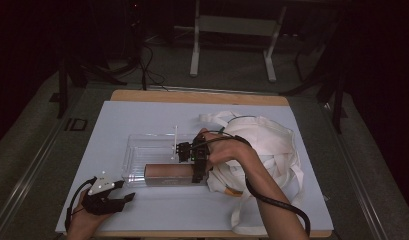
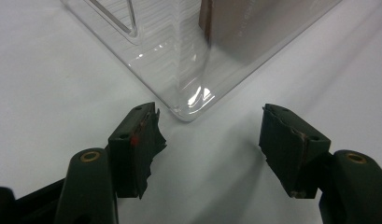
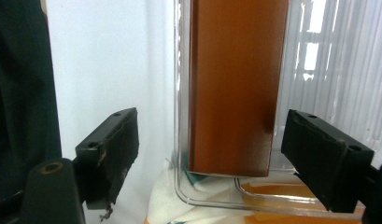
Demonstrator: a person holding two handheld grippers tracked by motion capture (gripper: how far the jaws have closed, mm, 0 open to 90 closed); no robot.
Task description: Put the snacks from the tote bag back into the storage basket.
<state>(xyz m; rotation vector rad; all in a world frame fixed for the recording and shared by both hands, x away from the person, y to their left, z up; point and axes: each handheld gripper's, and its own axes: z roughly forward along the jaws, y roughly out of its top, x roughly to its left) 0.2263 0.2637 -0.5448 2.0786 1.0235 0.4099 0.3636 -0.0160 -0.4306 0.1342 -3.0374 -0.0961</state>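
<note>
A long brown box (image 1: 167, 171) lies inside a clear plastic tray (image 1: 142, 145) along its near wall. My right gripper (image 1: 198, 167) is at the box's right end. In the right gripper view, my right gripper (image 3: 209, 154) is open, its jaws standing either side of the brown box (image 3: 235, 84) and the tray's clear wall (image 3: 314, 70) with gaps on both sides. My left gripper (image 1: 126, 191) rests low at the front left of the white board. Its open jaws are empty as my left gripper (image 2: 209, 135) points at the tray's rounded corner (image 2: 188, 93).
A white cloth bag (image 1: 272, 140) with long straps lies crumpled to the right of the tray, under the person's right forearm. The white board (image 1: 142, 115) covers a wooden table. A metal stand (image 1: 232, 30) and cables are on the floor beyond the table.
</note>
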